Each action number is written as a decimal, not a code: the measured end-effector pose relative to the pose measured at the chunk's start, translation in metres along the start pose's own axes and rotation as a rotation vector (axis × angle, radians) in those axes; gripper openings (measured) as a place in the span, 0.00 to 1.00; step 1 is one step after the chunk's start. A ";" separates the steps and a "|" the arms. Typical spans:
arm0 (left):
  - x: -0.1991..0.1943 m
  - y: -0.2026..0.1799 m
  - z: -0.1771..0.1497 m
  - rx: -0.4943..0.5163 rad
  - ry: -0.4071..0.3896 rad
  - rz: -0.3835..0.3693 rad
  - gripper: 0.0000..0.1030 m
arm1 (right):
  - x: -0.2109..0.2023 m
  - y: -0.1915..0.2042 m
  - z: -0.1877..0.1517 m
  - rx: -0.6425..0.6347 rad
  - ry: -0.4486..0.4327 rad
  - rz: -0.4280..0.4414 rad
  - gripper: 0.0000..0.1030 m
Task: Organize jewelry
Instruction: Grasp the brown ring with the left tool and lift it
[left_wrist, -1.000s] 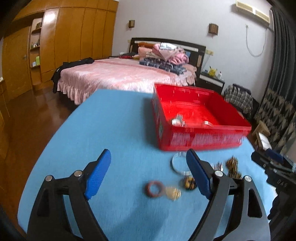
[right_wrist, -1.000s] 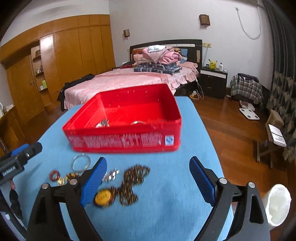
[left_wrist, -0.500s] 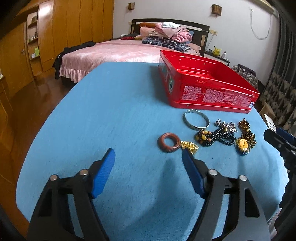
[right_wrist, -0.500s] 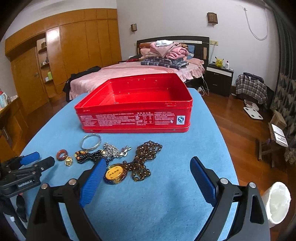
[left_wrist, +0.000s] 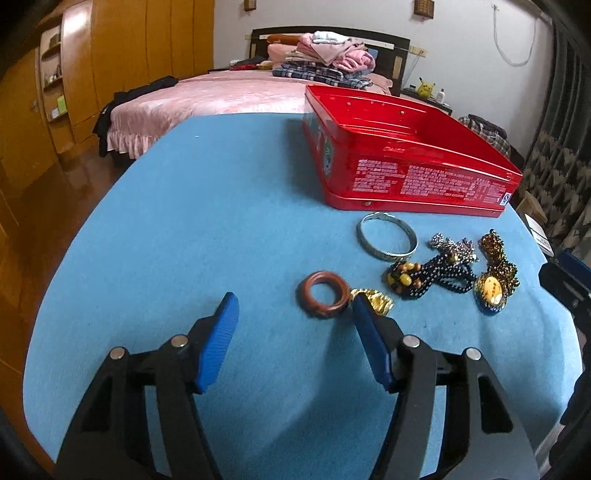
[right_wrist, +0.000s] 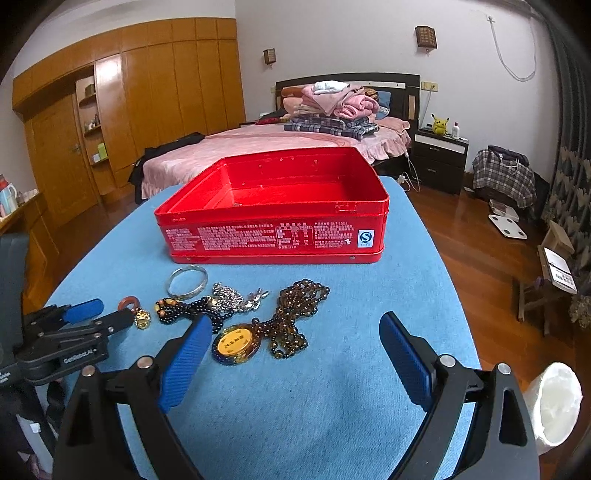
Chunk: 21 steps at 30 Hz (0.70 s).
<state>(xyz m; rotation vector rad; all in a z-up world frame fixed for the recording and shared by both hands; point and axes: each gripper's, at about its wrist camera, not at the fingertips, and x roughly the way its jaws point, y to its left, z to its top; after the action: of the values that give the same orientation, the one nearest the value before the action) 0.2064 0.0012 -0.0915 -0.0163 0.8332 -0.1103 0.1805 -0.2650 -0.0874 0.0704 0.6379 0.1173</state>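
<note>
On the blue table (right_wrist: 332, 398) I count one red tin (right_wrist: 273, 236) and six pieces of jewelry in front of it: one silver bangle (left_wrist: 386, 238), one brown ring (left_wrist: 324, 294), one gold trinket (left_wrist: 373, 300), one black bead strand (left_wrist: 428, 278), one silvery chain (right_wrist: 236, 297), and one brown bead necklace (right_wrist: 295, 314) with a yellow pendant (right_wrist: 236, 343). The tin's side carries dense white print, too small to read, and a blue "S" mark. My left tool (left_wrist: 295, 332) stands about half open, empty, with the ring just beyond its fingertips. My right tool (right_wrist: 295, 354) is wide open and empty; the pendant lies by its left finger. "GenRobot.AI" is printed on the left tool's side.
</note>
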 end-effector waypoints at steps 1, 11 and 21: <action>0.003 -0.003 0.002 0.004 0.005 -0.002 0.60 | 0.000 0.000 0.000 0.001 0.000 0.001 0.88; 0.008 -0.015 0.006 0.029 -0.002 -0.016 0.28 | 0.002 0.003 -0.001 -0.006 0.002 0.034 0.88; 0.005 -0.019 -0.001 0.042 -0.012 -0.005 0.28 | 0.000 0.014 -0.008 -0.042 0.037 0.089 0.78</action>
<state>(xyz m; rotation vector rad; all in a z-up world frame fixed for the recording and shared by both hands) 0.2076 -0.0185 -0.0950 0.0206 0.8188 -0.1320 0.1747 -0.2508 -0.0925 0.0562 0.6691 0.2183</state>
